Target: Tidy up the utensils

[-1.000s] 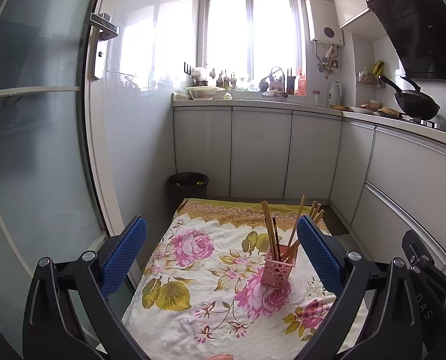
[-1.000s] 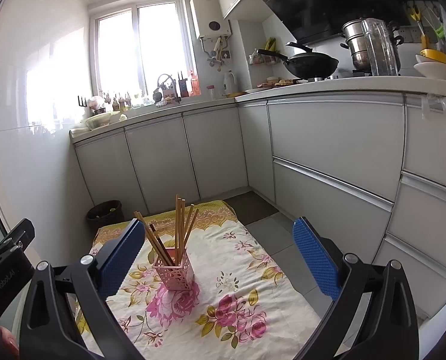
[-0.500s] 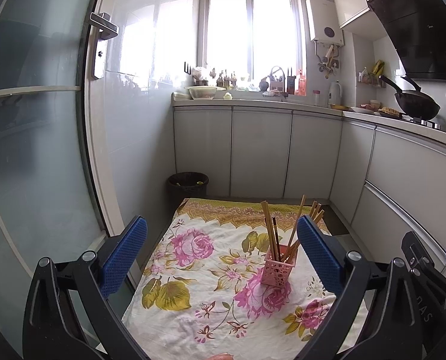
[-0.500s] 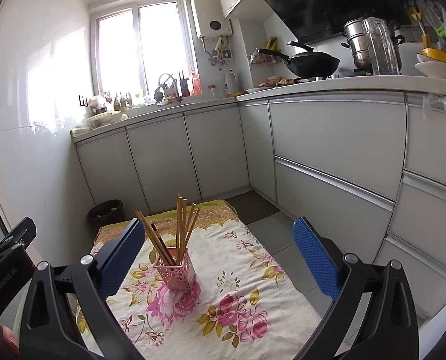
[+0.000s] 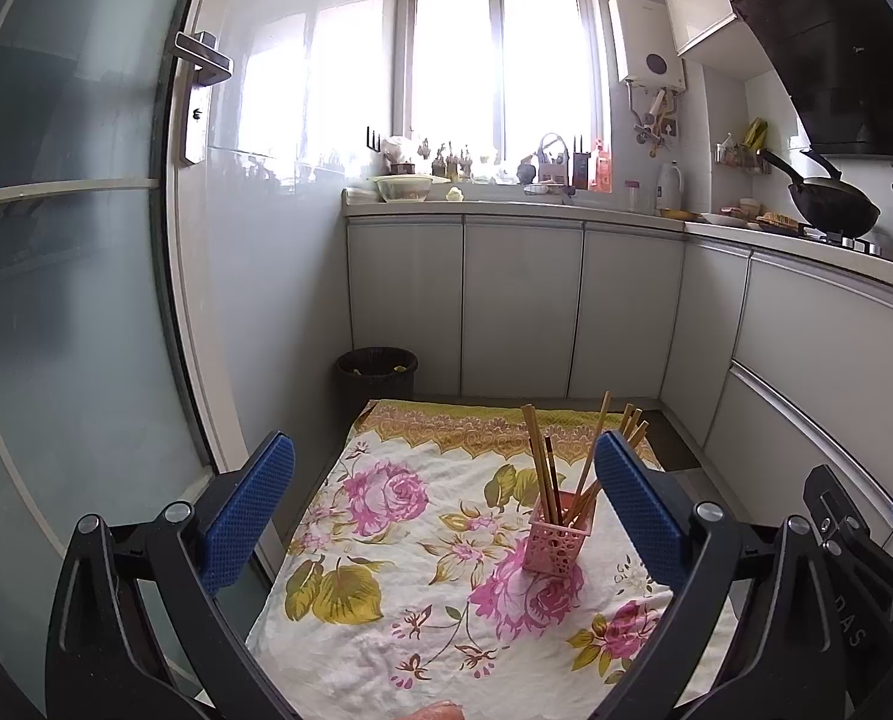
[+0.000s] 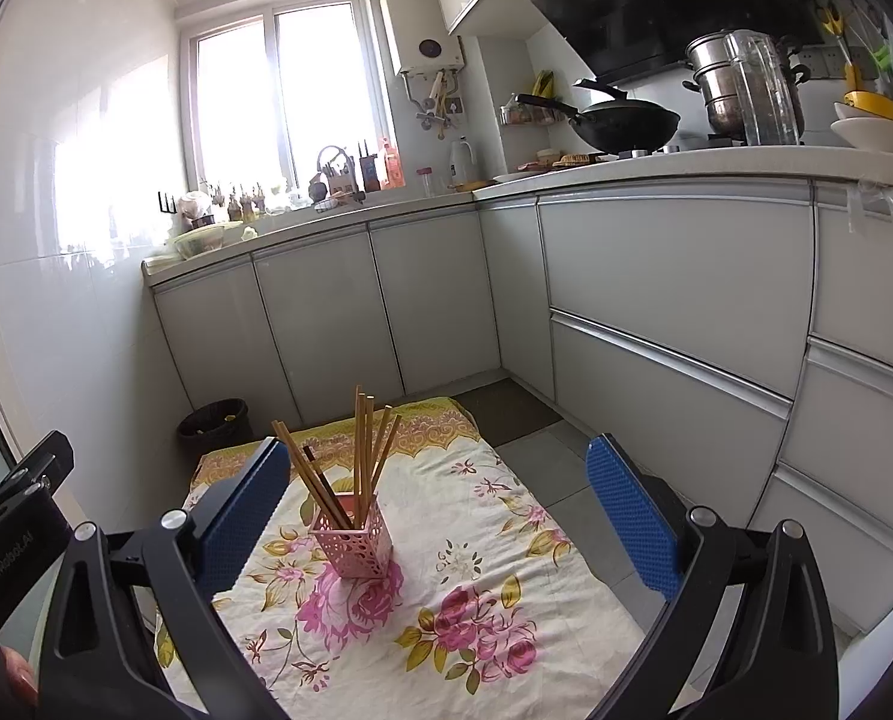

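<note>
- The floral cloth (image 5: pixel 422 552) lies spread on the kitchen floor, bare except for one holder; nothing on it has shifted over the last second.
- The pink holder (image 6: pixel 353 546) stands upright on the cloth, near its middle.
- The chopsticks (image 6: pixel 359 456) all stand fanned inside it, none loose, so the sorting looks finished.
- The left gripper (image 5: pixel 440 516) and right gripper (image 6: pixel 437 516) hover above, both spread wide and empty, barely moved.

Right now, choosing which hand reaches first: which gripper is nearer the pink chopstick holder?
Roughly equal. Left gripper has the pink chopstick holder ahead-right; right gripper has it ahead-left.
</note>
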